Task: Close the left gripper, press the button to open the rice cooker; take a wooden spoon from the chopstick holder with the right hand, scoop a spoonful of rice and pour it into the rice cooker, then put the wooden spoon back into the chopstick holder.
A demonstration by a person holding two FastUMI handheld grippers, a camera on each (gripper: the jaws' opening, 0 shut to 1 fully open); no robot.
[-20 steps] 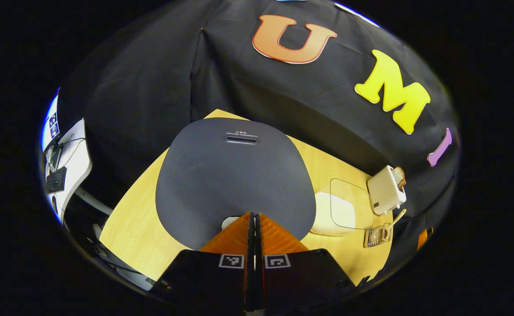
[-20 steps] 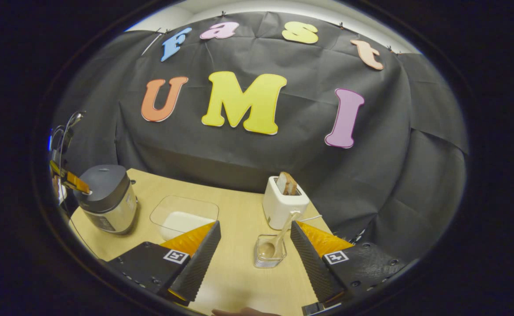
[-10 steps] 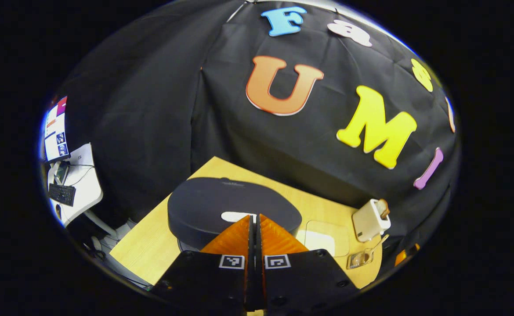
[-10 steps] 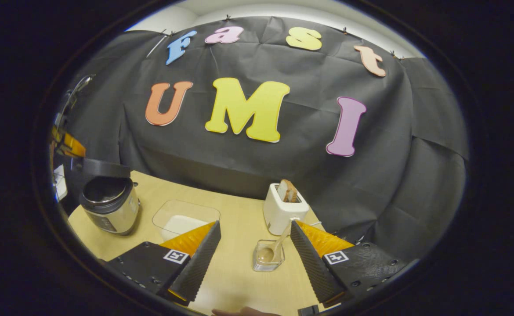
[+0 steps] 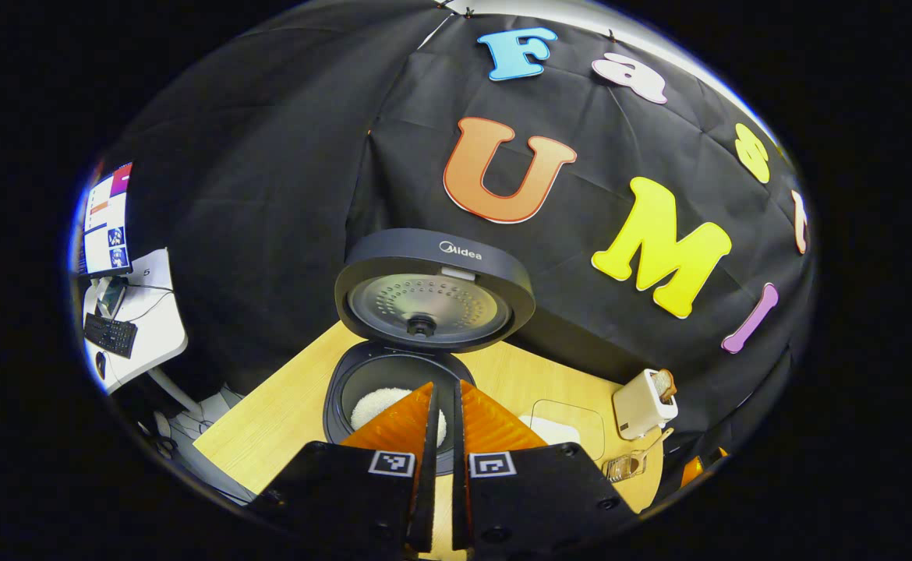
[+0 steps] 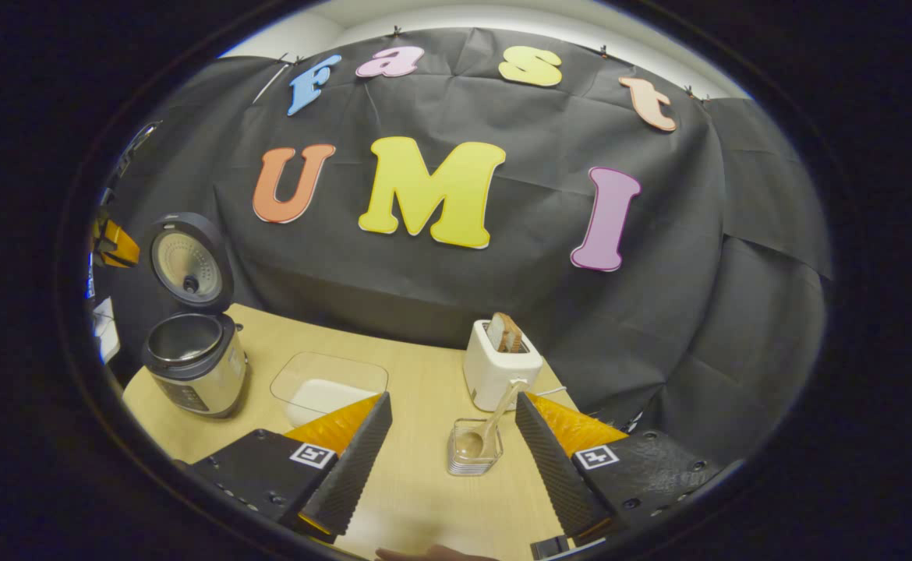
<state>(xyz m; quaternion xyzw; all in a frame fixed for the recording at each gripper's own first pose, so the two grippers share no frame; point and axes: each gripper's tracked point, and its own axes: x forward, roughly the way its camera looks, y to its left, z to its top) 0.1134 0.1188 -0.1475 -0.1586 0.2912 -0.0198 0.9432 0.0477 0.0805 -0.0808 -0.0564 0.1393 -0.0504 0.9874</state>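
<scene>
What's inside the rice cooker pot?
In the left gripper view, the open rice cooker holds a small heap of white rice. The left gripper covers the pot's near side.

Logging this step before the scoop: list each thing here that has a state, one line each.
Dark grey rice cooker lid: swung up, open.
Rice cooker's metal pot: uncovered.
Wooden spoon: standing in the clear chopstick holder.
White toaster: bread in its slot.
Left gripper: nearly shut, holding nothing.
Right gripper: open, empty.
</scene>
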